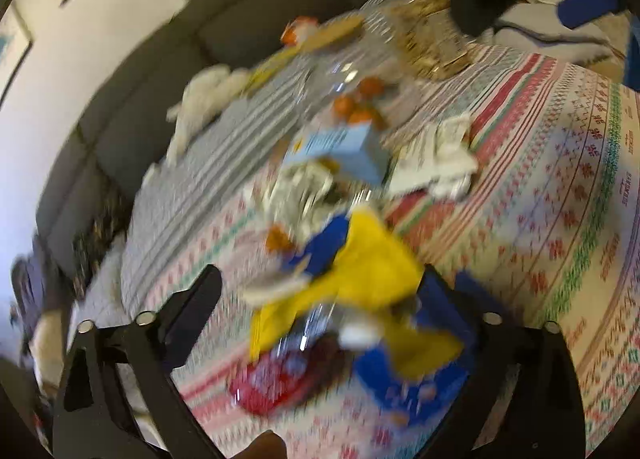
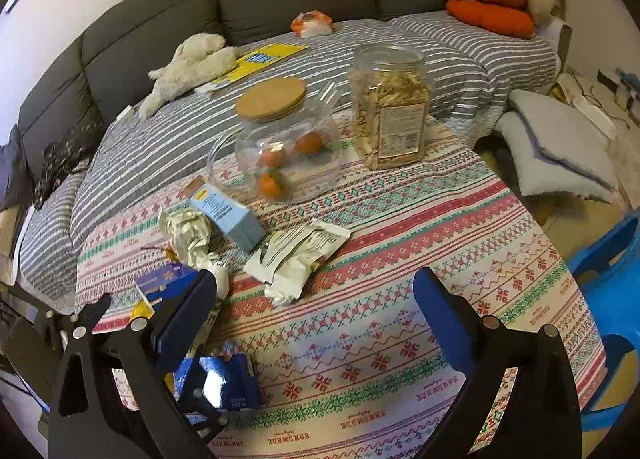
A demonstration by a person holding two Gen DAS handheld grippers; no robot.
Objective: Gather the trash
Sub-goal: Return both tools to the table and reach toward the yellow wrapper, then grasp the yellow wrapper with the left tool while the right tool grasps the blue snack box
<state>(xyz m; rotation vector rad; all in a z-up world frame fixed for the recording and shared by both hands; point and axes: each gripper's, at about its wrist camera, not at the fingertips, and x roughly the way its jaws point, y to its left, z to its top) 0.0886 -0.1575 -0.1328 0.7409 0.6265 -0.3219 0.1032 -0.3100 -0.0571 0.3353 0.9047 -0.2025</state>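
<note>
The left gripper (image 1: 320, 283) is standing wide, its jaws apart and pressing on nothing. A crumpled yellow and blue wrapper (image 1: 360, 279) is lying between its fingers on the patterned tablecloth (image 1: 540, 179), but the blur hides any touch. The right gripper (image 2: 316, 283) is hanging wide and holding nothing, just in front of a white torn packet (image 2: 300, 255). A light blue carton (image 2: 228, 215) is lying near it. The tablecloth edge is reading "HANDMADE".
</note>
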